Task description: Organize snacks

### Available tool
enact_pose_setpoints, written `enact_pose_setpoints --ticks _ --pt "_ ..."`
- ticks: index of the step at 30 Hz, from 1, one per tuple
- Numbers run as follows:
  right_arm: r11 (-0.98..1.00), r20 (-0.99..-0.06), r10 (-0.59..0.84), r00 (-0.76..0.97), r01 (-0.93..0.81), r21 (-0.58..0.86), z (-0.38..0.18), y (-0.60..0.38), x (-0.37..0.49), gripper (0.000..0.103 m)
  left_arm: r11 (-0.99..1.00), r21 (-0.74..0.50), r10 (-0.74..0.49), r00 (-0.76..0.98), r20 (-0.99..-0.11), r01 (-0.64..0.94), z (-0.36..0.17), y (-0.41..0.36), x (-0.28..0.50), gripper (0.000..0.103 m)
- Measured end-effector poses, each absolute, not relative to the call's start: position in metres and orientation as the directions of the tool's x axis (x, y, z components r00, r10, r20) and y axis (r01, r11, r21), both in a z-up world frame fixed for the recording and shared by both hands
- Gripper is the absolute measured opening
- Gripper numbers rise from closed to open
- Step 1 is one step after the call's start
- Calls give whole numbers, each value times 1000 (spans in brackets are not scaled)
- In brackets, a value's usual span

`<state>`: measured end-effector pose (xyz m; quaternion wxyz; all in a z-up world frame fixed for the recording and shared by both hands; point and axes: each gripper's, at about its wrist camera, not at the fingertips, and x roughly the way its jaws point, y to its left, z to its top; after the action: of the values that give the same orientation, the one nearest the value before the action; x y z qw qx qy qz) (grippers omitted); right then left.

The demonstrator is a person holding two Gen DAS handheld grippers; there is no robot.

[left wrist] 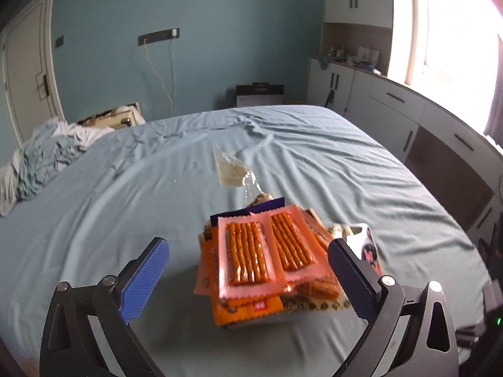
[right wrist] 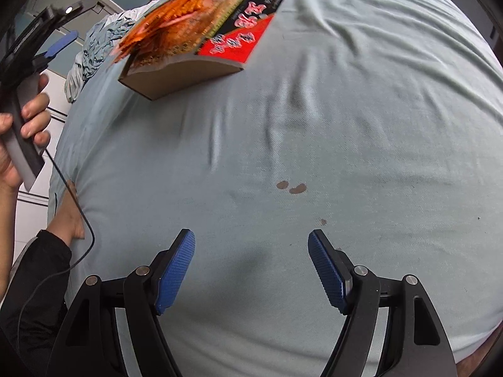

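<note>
Both wrist views look steeply down, sharing the snack pile (left wrist: 267,251) on the bed (right wrist: 314,125).

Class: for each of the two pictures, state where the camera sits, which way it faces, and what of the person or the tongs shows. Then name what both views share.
Left wrist view: sits on the left tongs, facing down and across the bed towards a stack of snack packets; only its own open blue pads show.

Right wrist view: sits on the right tongs, facing steeply down at the sheet; its open pads, the person's hand and a dark sleeve show.

Shared: the bed and the snack stack.
</note>
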<state>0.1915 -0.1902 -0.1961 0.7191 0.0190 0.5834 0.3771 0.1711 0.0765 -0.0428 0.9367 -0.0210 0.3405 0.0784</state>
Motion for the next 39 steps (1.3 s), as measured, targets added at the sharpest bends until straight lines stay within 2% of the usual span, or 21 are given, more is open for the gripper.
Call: enact_pose_setpoints --ticks 6,9,13,15,19,22,26,33,39 --pt "772 -839 504 203 -541 333 -123 -191 157 74 984 130 176 656 -734 -118 -10 47 133 103" --pt "785 -825 515 235 -516 343 -82 -199 136 74 993 62 113 607 -787 -104 12 38 100 103" --pt "827 -801 526 285 -391 404 -38 -222 114 74 975 92 195 578 -792 -203 43 30 47 103" --pt "854 -802 494 334 -361 376 -13 -233 98 74 966 75 208 579 -789 -246 55 29 22 103" --pt "869 -776 448 444 -419 262 26 -234 51 74 958 61 229 624 -747 -279 75 22 -35 103" --pt "847 -770 436 465 -502 176 37 -225 12 74 951 88 265 633 -727 -297 76 19 -63 103" --pt "822 -760 407 506 -566 64 35 -213 -20 74 961 89 236 610 -757 -261 67 18 -81 103" --pt "774 -751 337 569 -622 -124 22 -199 -42 74 963 70 224 623 -750 -262 66 17 -86 103" --pt "769 -759 353 547 -632 -99 22 -194 -38 74 961 69 222 599 -769 -267 63 16 -77 103"
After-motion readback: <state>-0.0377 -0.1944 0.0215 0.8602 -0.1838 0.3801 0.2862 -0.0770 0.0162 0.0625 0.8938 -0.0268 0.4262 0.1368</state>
